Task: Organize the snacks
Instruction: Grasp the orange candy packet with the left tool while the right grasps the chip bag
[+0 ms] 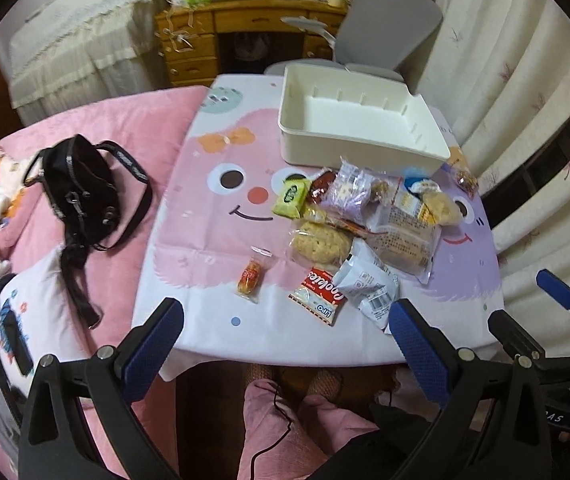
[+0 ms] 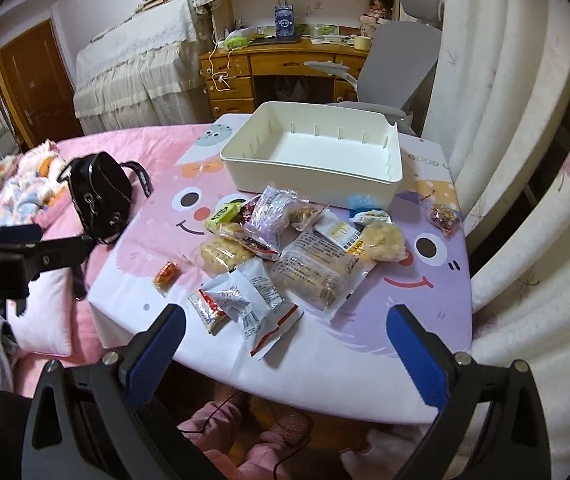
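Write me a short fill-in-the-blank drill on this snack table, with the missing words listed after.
1. The white storage bin holds ____ snacks.
2. The black bag lies on the ____ bedspread beside the table.
3. Both the left hand-held gripper and the right hand-held gripper are ____ and hold nothing.
4. The small orange candy lies apart from the snack pile, on the pile's ____ side.

Missing words: no; pink; open; left
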### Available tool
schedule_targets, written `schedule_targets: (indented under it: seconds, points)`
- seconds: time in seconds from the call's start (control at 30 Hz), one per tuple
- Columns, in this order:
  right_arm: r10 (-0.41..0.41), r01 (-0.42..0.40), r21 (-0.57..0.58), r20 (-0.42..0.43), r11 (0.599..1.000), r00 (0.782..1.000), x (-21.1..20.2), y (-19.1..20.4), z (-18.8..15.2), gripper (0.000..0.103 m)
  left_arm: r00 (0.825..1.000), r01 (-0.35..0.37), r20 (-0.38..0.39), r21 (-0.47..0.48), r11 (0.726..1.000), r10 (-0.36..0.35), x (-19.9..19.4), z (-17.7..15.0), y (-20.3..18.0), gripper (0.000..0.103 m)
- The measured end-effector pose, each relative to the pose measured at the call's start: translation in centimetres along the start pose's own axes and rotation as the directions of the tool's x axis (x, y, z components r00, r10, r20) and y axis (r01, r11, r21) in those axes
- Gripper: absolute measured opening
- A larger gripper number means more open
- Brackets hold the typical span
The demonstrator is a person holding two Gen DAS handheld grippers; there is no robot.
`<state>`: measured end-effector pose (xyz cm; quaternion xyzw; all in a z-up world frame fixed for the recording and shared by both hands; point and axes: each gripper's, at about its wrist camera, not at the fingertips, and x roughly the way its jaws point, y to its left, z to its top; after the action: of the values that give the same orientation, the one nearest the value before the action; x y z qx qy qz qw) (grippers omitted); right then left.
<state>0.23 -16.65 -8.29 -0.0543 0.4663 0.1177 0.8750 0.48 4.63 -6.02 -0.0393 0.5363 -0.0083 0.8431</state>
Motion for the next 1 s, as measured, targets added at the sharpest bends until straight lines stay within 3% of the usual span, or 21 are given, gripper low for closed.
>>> schedule_targets:
  seconds: [0.27, 0.5, 0.87, 1.0]
  points:
    - [-0.107, 0.104, -0.059, -0.052, 0.993, 0.993, 4.0, 3.8, -0.1, 0.101, 0.992, 0.065, -0.111, 0.117, 0.991, -0.052, 6.2, 2.0, 3.0, 0.102]
    - [-0.199, 0.187, -0.102, -0.125, 0.977, 0.972, 8.5, 6.8, -0.2, 0.099, 0.975, 0.096, -0.217, 0.217, 0.972, -0.048, 12.3, 4.2, 4.9, 0.098]
    - [-0.227, 0.217, -0.064, -0.275, 0.974, 0.934, 14.9, 9.1, -0.7, 0.088, 0.919, 0.185, -0.39, 0.285, 0.94, -0.063, 20.8, 5.4, 4.6, 0.092]
    - [-0.269, 0.248, -0.106, -0.314, 0.963, 0.911, 16.9, 9.0, -0.7, 0.087, 0.898, 0.196, -0.438, 0.303, 0.933, -0.047, 23.0, 5.3, 3.9, 0.087]
